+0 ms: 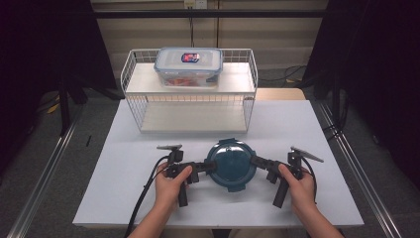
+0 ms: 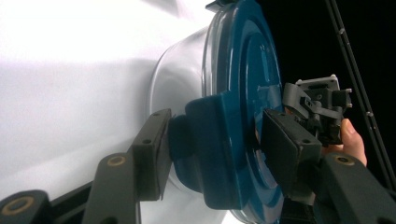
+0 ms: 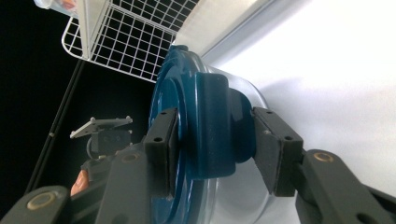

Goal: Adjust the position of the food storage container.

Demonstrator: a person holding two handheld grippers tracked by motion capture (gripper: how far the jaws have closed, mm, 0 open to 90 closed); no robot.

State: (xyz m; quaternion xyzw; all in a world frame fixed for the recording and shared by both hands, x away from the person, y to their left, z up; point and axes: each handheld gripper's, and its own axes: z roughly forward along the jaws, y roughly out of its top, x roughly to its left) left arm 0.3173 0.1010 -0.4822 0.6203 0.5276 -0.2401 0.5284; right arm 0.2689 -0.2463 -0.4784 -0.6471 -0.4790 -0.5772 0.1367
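Risk noted: both grippers are bearing on opposite clip flaps of the round container [image 1: 231, 165] — if one hand is pulling harder or lifting sooner than the other, the container is likely to tilt or slide on the white table [image 1: 124, 198], and a flap may be springing loose.

The left gripper [image 2: 212, 154] is sitting with its jaws partly spread, bracketing the left flap of the blue lid [image 2: 243, 70]; the right gripper [image 3: 217, 149] is doing likewise on the right flap, pads touching or nearly so.

Farther back, a wire rack [image 1: 143, 99] is standing — a clear lidded box [image 1: 188, 67] resting on its top shelf.
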